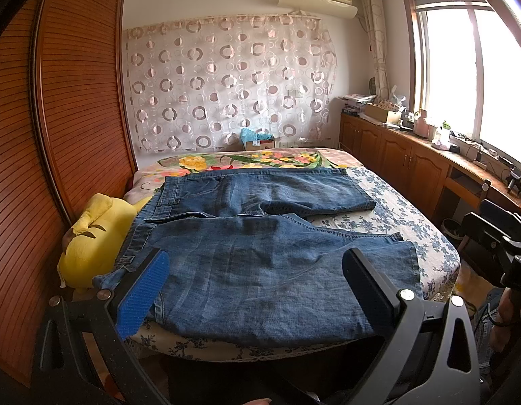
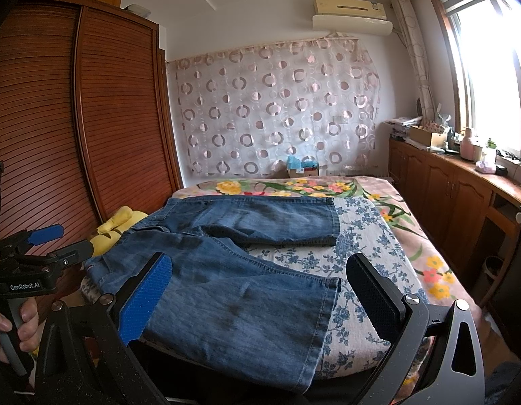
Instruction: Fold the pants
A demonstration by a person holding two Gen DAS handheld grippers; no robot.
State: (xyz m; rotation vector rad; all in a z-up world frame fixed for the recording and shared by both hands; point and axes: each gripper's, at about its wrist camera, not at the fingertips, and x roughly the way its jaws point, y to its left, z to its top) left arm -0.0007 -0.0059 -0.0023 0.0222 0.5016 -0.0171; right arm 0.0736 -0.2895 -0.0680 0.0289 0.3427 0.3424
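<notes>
Both tools stand with their fingers spread wide and nothing between them. From its own camera, the left tool (image 1: 257,290) hovers over the near leg of the jeans (image 1: 260,270), toward the waistband end; the right tool (image 2: 260,290) hangs over the same leg nearer its hem. In the right view the left tool appears at the far left, held by a hand (image 2: 10,324) on its grip, also spread apart.

The jeans lie flat on the bed (image 1: 412,216), waistband to the left and legs running right. The far leg is shorter in view and ends in a hem well short of the bed's right side. The near leg flares out, its hem close to the bed's near edge and part of it reaching over that edge. Between the two legs a wedge of blue-flowered sheet (image 2: 311,256) shows.

At the waistband end a yellow plush toy (image 1: 91,243) touches the jeans, wedged beside the slatted wooden wardrobe (image 1: 78,101), so the left edge is tight. To the right of the hems the bed has open sheet, then a gap of floor before the low wooden cabinets (image 1: 395,155) under the window.

A cardboard box (image 1: 260,141) sits beyond the bed's far edge; something blue sticks up from it, too small to name. Another open box (image 1: 381,111) sits among clutter on the cabinet top.
</notes>
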